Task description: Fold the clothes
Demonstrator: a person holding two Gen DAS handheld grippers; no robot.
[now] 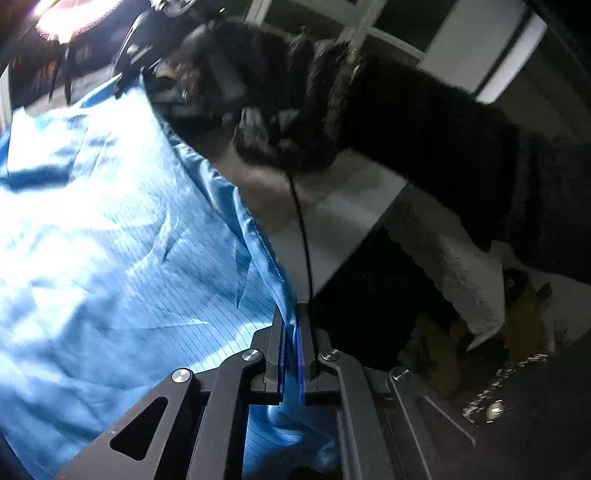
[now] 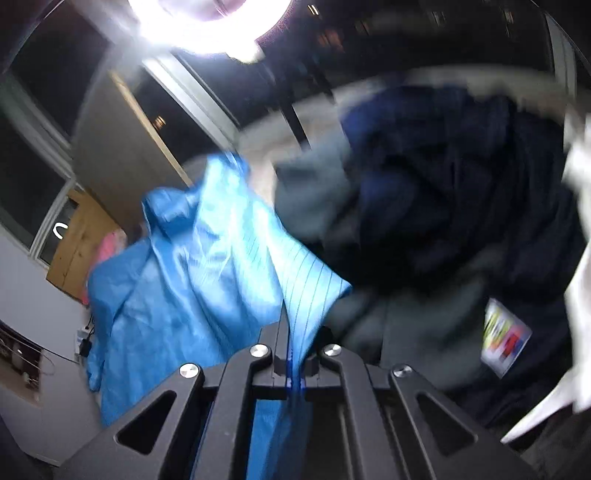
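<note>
Dim room, motion blur thru both views. Bright round lamp (image 2: 207,22) overhead, dark window panes w/ pale frames (image 2: 40,122) at left of right-wrist view, wooden cabinet (image 2: 79,243) below them. White table (image 1: 343,218) w/ edge dropping off to dark floor in left-wrist view; black cable (image 1: 303,236) hanging across it. Pile of dark navy and grey-green clothes (image 2: 436,206) on the surface, small colourful tag (image 2: 506,338) on it.

Light blue garment (image 1: 110,229), thin and shiny w/ fine dark pinstripes, creased, spread wide across left-wrist view, bunched and hanging in right-wrist view.

Left gripper (image 1: 291,332) clamped tight on hem of garment. Right gripper (image 2: 293,343) likewise pinched closed on another part of same fabric, cloth running down between fingers.
</note>
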